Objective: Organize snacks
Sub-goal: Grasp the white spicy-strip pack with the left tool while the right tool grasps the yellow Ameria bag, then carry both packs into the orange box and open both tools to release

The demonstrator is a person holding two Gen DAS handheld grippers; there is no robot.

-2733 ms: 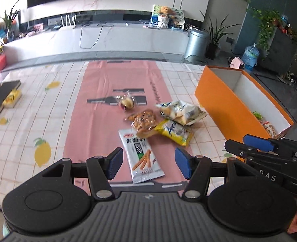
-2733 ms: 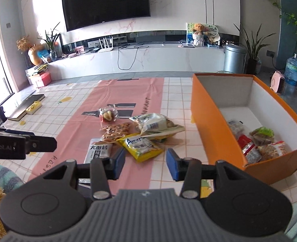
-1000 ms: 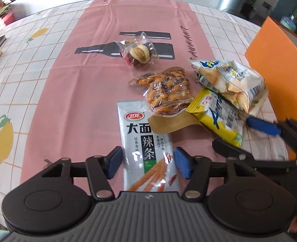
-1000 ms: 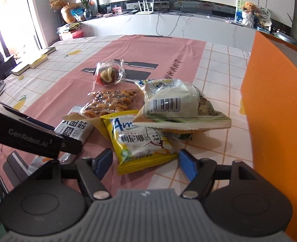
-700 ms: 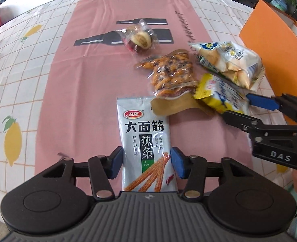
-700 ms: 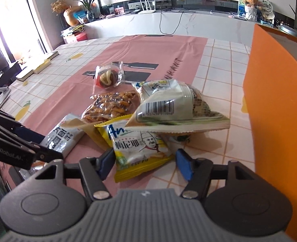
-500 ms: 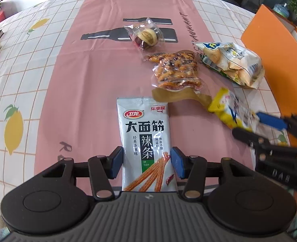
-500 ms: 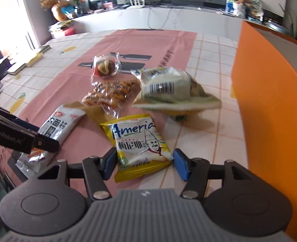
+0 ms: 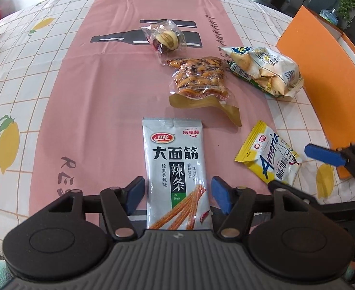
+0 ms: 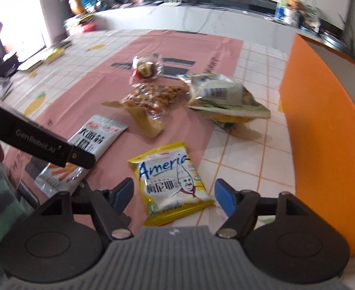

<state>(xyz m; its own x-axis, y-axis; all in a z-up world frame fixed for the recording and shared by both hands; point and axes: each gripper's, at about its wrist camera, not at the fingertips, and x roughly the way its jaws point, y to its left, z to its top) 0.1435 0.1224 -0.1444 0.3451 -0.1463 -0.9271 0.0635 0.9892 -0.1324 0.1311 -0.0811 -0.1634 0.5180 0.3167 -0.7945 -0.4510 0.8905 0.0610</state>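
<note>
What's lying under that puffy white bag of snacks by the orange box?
In the right wrist view, a yellow-orange edge peeks from beneath the puffy white bag beside the orange box. Most of it is covered, so I cannot tell what it is.

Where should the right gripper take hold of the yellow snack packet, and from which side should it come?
Probably at the near short edge of the yellow snack packet, coming from above and the near side. It lies flat, clear of the other snacks, between the open pads of the right gripper, which have just been opening. Its crimped seam is thin, so the pads can pinch it.
</note>
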